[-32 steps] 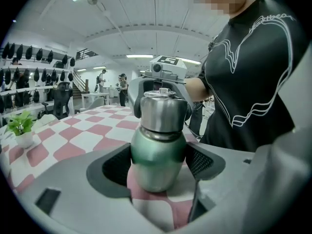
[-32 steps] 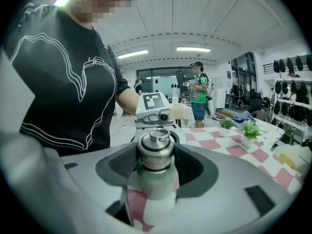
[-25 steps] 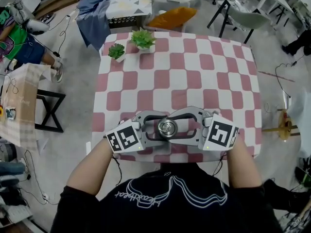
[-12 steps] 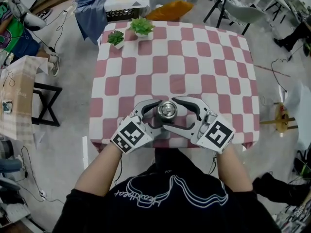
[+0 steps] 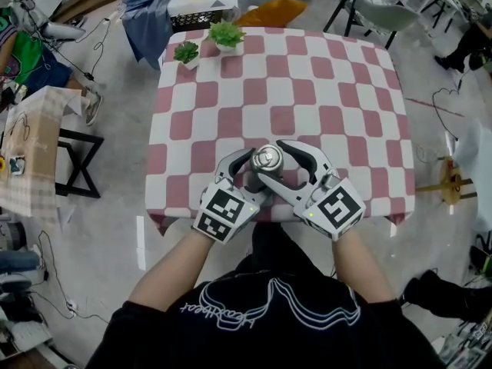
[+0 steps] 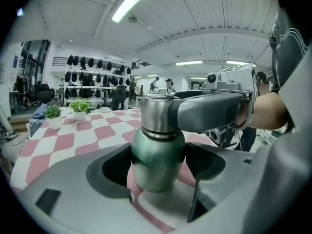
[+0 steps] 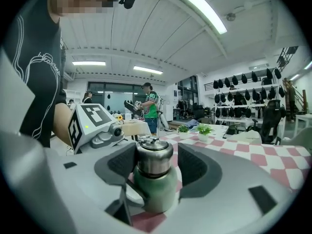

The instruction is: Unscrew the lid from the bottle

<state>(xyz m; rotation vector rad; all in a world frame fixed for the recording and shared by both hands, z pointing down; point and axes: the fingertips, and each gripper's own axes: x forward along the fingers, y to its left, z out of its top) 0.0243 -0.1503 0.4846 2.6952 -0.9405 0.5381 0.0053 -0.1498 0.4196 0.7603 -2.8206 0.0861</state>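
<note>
While the left claw is clamped on the green body of the bottle, both pads pressed to its sides, the right claw sits one level higher with its jaws set round the steel lid. The right jaws have just been closing. The lid is between them, but a thin gap shows at one pad, so this grip does not appear fully seated.

**Step in hand.** The lid sits on the neck. This is judged to be a fresh grip on the lid ahead of an unscrewing turn.

**Next move.**
1. Close the right jaws until both pads bear on the lid.
2. Turn the right claw about the bottle's upright axis.
3. Keep the left claw fixed so that the body cannot turn with the lid.
4. Do not pull upward before the thread runs free.

**Surroundings.** The bottle stands on the checked table, directly between both claws. Two plants stand well ahead of the claws, to the left.

**Obstructions.** Nothing lies between either claw and the bottle. The only near body is the other claw, since the right jaw crosses just above the left jaws. A wide turn would likely bring the two housings together.
</note>
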